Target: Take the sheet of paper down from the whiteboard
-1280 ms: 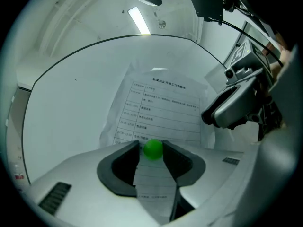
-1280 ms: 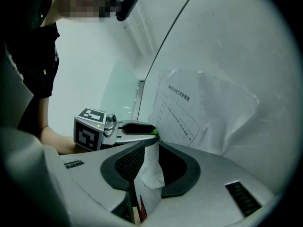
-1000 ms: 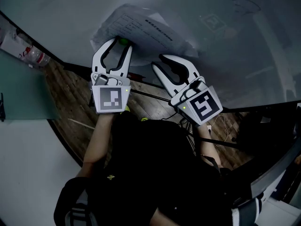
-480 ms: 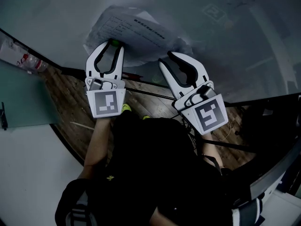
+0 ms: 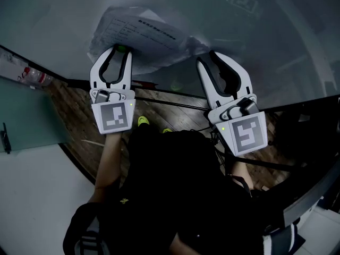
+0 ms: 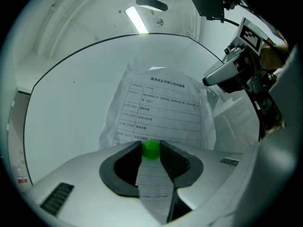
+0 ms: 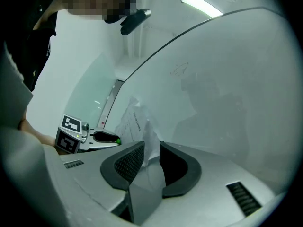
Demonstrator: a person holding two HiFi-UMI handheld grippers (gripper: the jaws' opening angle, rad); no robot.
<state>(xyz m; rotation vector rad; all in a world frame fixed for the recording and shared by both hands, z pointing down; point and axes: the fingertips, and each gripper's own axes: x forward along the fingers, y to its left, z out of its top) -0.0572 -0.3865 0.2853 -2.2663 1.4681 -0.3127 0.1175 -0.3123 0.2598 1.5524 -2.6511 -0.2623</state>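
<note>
A printed sheet of paper (image 5: 143, 36) in a creased clear sleeve hangs on the whiteboard (image 5: 58, 15). A small green magnet (image 5: 122, 48) sits at its lower edge. My left gripper (image 5: 119, 50) points at the board and is shut on that magnet (image 6: 151, 149), with the sheet (image 6: 165, 108) behind it. My right gripper (image 5: 208, 57) is at the sheet's right edge, and the crumpled edge (image 7: 147, 148) stands between its pads. That right side bulges off the board. The left gripper view shows the right gripper (image 6: 208, 81) against the sheet's upper right edge.
A plastic bottle (image 5: 34, 76) lies by the board's lower left. A pale green panel (image 5: 26, 110) stands at the left over the wooden floor (image 5: 79, 126). A square marker (image 5: 241, 1) is stuck on the board's upper right. My dark-clothed body fills the lower view.
My right gripper has slid to the right along the sheet's lower edge to its right side and turned. The left gripper's jaws have narrowed onto the green magnet.
</note>
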